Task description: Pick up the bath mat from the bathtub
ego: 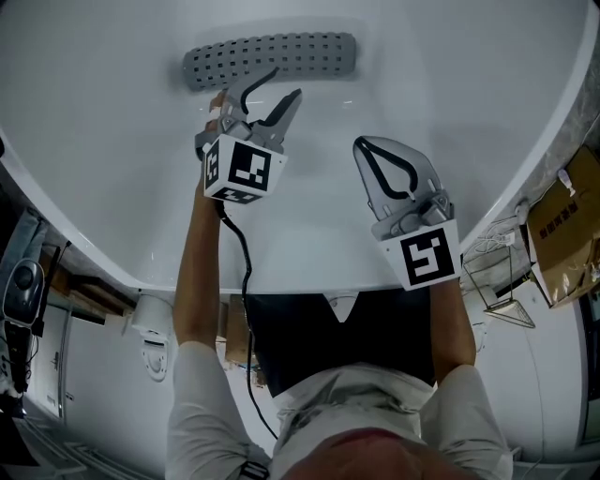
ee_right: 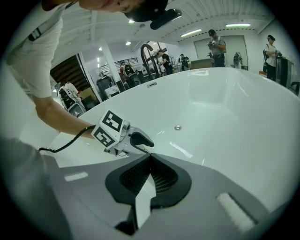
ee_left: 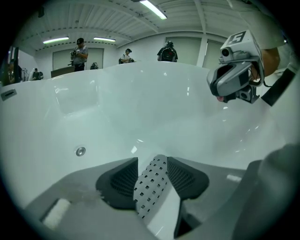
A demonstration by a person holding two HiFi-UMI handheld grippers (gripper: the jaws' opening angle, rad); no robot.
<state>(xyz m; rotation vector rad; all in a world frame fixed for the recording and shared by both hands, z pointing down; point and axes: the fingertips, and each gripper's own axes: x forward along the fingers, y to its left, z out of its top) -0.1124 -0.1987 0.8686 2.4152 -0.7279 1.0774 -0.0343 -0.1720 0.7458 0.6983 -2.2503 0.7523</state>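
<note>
Left gripper (ego: 286, 84) part-open, nothing pinched, tips just short of the bath mat (ego: 272, 58). Right gripper (ego: 361, 143) closed, empty, off to the side. Mat lies on the bathtub (ego: 450, 75) floor: perforated, likely light, floppy, possibly clinging. Best hold: pinch near long edge, peel up.

We read this as a big workshop-type hall, not a home bathroom. A white bathtub (ego: 450, 94) stands freestanding. Long strip lights (ee_left: 152, 8) run on a ribbed ceiling (ee_left: 108, 21) above the bathtub, several people (ee_left: 79, 50) stand beyond its far rim, and a cardboard box (ego: 567, 230) sits just beside it.
</note>
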